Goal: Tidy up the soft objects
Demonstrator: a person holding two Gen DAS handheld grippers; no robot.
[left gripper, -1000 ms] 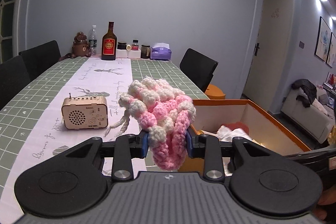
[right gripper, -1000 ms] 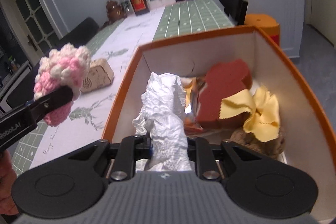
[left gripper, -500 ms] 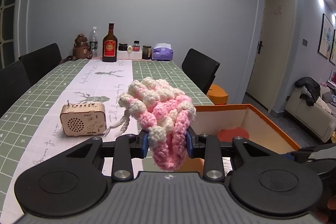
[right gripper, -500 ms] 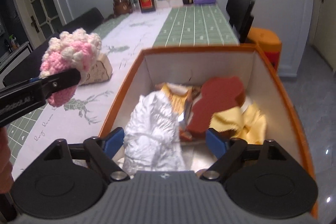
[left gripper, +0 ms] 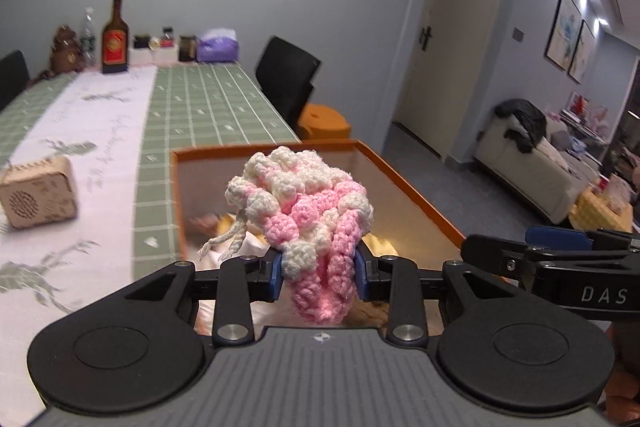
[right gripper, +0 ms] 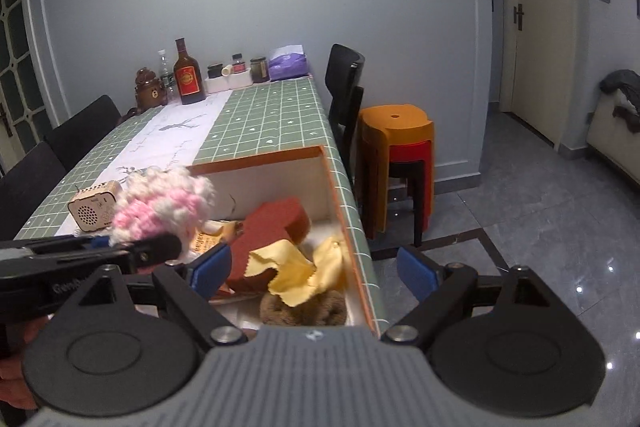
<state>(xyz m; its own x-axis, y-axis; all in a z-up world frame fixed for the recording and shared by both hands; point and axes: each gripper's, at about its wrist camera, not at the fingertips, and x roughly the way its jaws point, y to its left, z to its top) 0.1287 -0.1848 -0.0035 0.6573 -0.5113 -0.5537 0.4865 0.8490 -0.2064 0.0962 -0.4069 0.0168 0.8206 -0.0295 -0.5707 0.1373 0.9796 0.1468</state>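
Note:
My left gripper (left gripper: 319, 277) is shut on a pink and white crocheted pouch (left gripper: 308, 215) and holds it above the open orange box (left gripper: 416, 187). The pouch also shows in the right wrist view (right gripper: 160, 207), over the box's left side. My right gripper (right gripper: 316, 271) is open and empty above the box's (right gripper: 332, 183) near right part. Inside the box lie a red-brown sponge (right gripper: 276, 227), a yellow cloth (right gripper: 300, 269) and a brown plush (right gripper: 304, 307). The white crumpled item is hidden behind my grippers.
A small wooden radio (left gripper: 38, 193) stands on the table runner, left of the box. A bottle (right gripper: 186, 75), jars and a tissue pack (right gripper: 286, 63) line the table's far end. Stacked stools (right gripper: 396, 163) and a black chair (right gripper: 344, 87) stand at the table's right side.
My left gripper has carried the pouch right, over the box. My right gripper opened, let go of the white crumpled item and drew back and up.

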